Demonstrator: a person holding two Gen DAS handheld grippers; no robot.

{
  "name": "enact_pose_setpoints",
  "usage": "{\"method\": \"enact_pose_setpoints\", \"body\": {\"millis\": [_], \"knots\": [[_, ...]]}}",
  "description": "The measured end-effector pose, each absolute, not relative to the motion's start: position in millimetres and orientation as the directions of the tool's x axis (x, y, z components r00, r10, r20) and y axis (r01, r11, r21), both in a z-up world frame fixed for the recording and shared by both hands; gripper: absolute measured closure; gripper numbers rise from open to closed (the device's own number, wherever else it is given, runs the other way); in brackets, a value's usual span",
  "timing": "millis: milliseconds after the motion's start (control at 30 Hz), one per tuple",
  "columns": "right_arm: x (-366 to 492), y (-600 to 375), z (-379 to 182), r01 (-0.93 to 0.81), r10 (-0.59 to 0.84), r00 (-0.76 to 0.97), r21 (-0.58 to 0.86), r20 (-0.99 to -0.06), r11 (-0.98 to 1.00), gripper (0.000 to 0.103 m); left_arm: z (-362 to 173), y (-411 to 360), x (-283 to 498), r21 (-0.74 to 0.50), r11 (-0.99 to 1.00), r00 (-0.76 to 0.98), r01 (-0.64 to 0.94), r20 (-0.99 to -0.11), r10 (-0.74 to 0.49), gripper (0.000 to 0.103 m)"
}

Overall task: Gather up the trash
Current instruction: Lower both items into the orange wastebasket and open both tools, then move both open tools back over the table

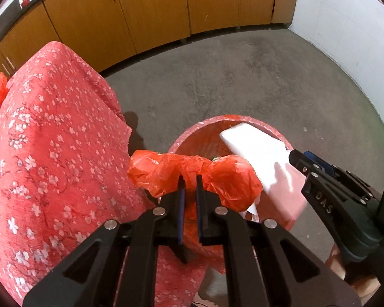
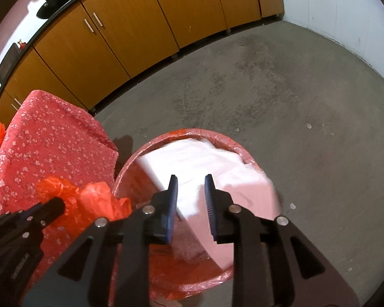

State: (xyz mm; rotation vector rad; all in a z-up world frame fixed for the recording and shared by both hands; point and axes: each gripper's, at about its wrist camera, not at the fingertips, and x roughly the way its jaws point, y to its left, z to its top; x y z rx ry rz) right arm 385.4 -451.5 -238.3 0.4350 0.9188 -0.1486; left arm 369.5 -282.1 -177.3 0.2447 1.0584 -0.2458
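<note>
Trash went in two parts: my right gripper (image 2: 190, 192) stood parted, the white foam piece (image 2: 204, 163) lying loose over the bin (image 2: 130, 163); my left gripper (image 1: 189, 186) pinched the orange bag (image 1: 217, 174), best released farther inside the rim.

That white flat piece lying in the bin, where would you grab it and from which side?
Take the white sheet by its near edge, which sits high against the lined bin's rim, coming down from above. The right tongs are already open just over that edge. It looks thin and flat, so pinching across its thickness should hold better than trying to span its width.
</note>
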Motion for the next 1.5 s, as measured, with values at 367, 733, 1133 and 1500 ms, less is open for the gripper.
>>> {"method": "enact_pose_setpoints", "body": {"millis": [367,733,1133,1500], "knots": [[370,-464,-224,0.346,0.028,0.626,0.309,-0.779,0.886,0.079,-169,-272,367,0.006,0.949,0.473,0.315,-0.868,-0.152,0.078],[361,-447,-186,0.291,0.004,0.669,0.267,-0.743,0.919,0.079,-124,-233,343,-0.079,0.962,0.575,0.261,-0.788,-0.221,0.077],[363,-299,-68,-0.044,0.173,0.790,0.227,-0.588,0.973,0.066,-61,-80,282,-0.026,0.997,0.789,0.067,-0.611,-0.069,0.068],[374,-111,-42,-0.316,0.347,0.757,0.153,-0.554,0.936,0.045,-48,115,257,0.003,0.932,0.786,-0.362,-0.537,0.307,0.046]]}}
